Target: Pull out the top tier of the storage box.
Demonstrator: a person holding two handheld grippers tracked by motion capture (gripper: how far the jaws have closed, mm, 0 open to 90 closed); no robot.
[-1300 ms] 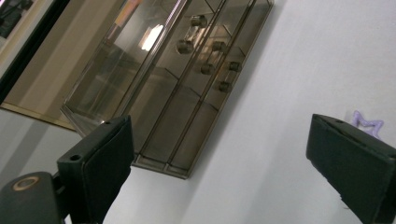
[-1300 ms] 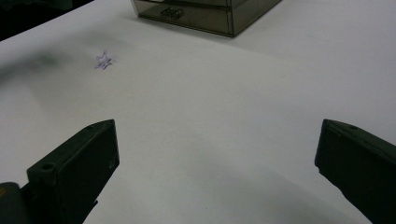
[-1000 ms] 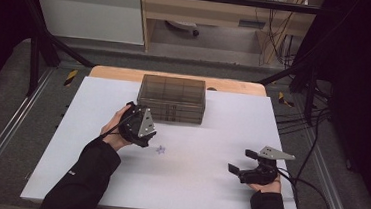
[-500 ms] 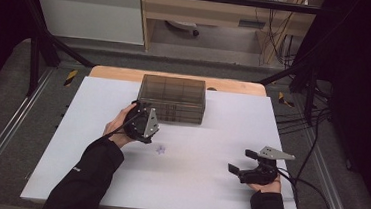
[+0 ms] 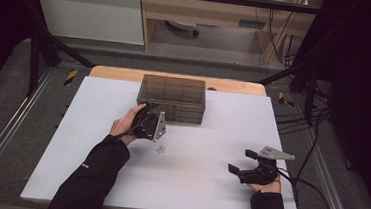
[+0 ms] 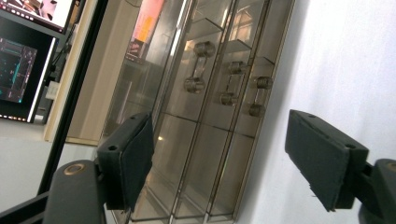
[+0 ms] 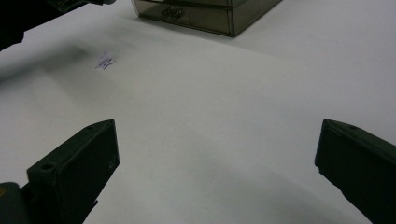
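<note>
A smoky see-through drawer box (image 5: 172, 97) stands at the back middle of the white table (image 5: 92, 177). My left gripper (image 5: 148, 112) is turned on its side right at the box's front left. In the left gripper view its jaws (image 6: 219, 126) frame the drawer fronts and their small knobbed handles (image 6: 194, 65). The jaws have just been closing, stand apart, and press on nothing. My right gripper (image 5: 240, 161) rests low at the table's right front, open (image 7: 217, 128) over bare surface. A tiny purple star-shaped thing (image 5: 160, 149) lies between the two hands.
A wooden strip (image 5: 115, 73) edges the table behind the box. The right gripper's cable (image 5: 312, 194) loops off the table's right side. Black frame posts (image 5: 37, 47) stand at the back left and right. The box (image 7: 205, 14) and purple star (image 7: 104, 60) lie ahead of the right gripper.
The left hand has shifted right along the box's front and a little nearer to it. The right hand has stayed put.
</note>
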